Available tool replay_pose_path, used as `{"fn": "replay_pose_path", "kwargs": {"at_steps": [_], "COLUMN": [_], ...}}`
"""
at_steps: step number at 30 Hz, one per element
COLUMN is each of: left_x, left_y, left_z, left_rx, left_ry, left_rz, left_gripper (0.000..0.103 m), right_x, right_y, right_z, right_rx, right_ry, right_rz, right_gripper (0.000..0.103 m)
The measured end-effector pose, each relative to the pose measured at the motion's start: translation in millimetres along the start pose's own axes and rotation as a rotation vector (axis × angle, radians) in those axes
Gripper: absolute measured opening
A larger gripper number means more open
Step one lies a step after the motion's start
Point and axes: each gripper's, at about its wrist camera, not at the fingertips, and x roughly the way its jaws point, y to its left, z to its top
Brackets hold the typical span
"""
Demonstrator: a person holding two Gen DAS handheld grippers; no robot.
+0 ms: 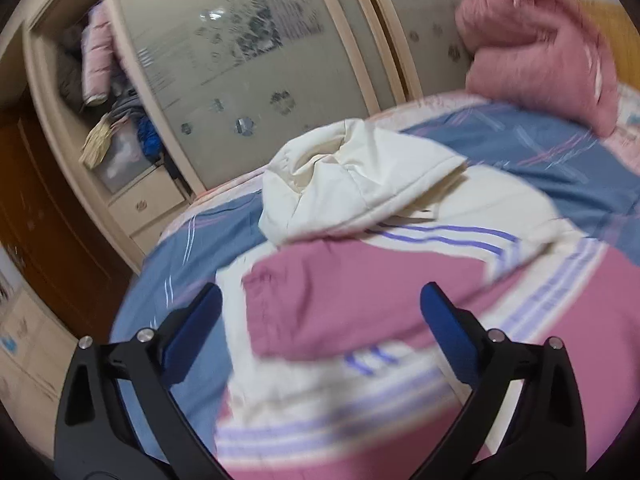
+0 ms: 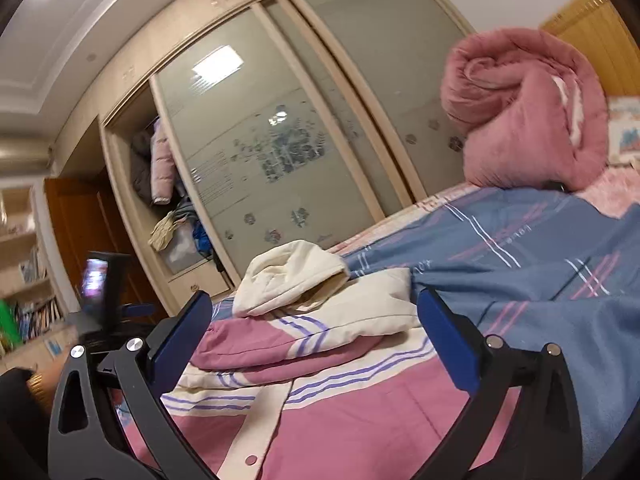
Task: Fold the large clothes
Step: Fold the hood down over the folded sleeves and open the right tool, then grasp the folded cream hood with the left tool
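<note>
A large pink and cream hooded jacket point(image 1: 360, 300) with purple stripes lies spread on the bed, its sleeves folded across the front. Its cream hood point(image 1: 344, 184) points toward the wardrobe. My left gripper point(image 1: 320, 312) hovers open above the folded pink sleeve, nothing between its blue pads. In the right wrist view the same jacket point(image 2: 328, 408) lies below, with its hood point(image 2: 288, 280) at the far end and a snap-button placket near the camera. My right gripper point(image 2: 316, 328) stands wide open over the jacket, holding nothing. The left gripper's body point(image 2: 100, 292) shows at the left.
The bed has a blue plaid sheet point(image 2: 540, 264). A rolled pink blanket point(image 2: 528, 112) sits at the head of the bed. Beyond the bed stands a sliding-door wardrobe point(image 2: 280, 140) with an open section full of clothes point(image 1: 100, 80). Bookshelves point(image 2: 28, 264) are at the far left.
</note>
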Motion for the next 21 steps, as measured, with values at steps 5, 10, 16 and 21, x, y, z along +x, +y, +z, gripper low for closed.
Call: {"fn": "replay_pose_path", "kwargs": {"at_steps": [5, 10, 16, 21], "left_x": [79.6, 150.0, 188.6, 155.4], "left_y": [-26.6, -60.4, -52.4, -51.1], "left_z": [22.3, 30.2, 53.8, 87.3], "left_rx": [0.158, 0.228, 0.129, 0.162], "left_ry": [0.082, 0.172, 0.233, 0.137], "left_rz": [0.074, 0.063, 0.17, 0.201], "left_gripper": [0.085, 0.076, 0.035, 0.022], "right_x": [0.5, 3.6, 12.4, 12.7], "right_y": [-10.7, -18.4, -22.4, -23.2], "right_z": [3.1, 4.4, 3.8, 3.9], "right_rx": [0.015, 0.028, 0.038, 0.032], "right_ry": [0.006, 0.018, 0.061, 0.063], "right_rz": [-0.012, -0.018, -0.014, -0.011], "right_gripper": [0.102, 0.102, 0.102, 0.102]}}
